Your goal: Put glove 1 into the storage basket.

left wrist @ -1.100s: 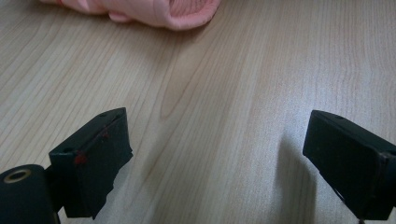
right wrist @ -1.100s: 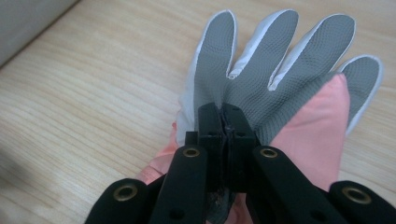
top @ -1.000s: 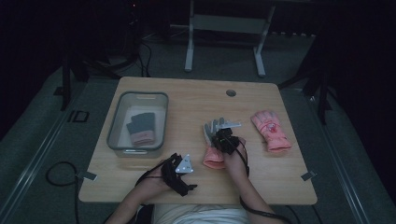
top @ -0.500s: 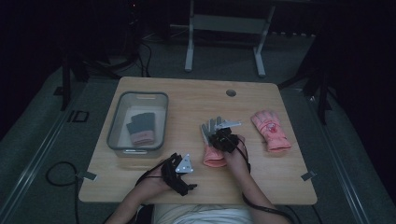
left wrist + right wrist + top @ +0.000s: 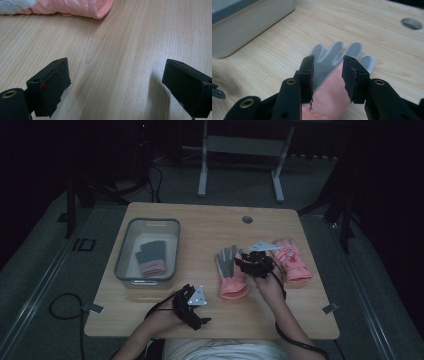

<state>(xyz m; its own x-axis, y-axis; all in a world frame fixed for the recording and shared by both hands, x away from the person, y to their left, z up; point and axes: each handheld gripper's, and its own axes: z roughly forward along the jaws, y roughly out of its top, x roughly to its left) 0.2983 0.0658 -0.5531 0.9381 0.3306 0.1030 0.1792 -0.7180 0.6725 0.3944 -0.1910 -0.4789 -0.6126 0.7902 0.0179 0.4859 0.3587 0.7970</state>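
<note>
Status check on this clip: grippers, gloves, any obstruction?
Left gripper open, idle. Right gripper just opening, empty, above pink-and-grey glove flat on table. Second glove beside. Nothing blocking.

Left of the tabletop's (image 5: 200,227) middle, a grey bin (image 5: 125,255) holding dark folded gloves (image 5: 150,255); at the far edge, a round cable hole (image 5: 247,219).

A wooden desk (image 5: 200,227) is carrying everything. A grey bin (image 5: 127,250) and two pink gloves, one grey-palmed (image 5: 230,272) and one pink-backed (image 5: 292,262), are lying on it.

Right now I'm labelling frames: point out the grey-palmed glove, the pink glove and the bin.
Grey-palmed glove (image 5: 229,270), high view, palm.
Pink glove (image 5: 292,262), high view, back.
Bin (image 5: 148,222), high view, far rim.
</note>
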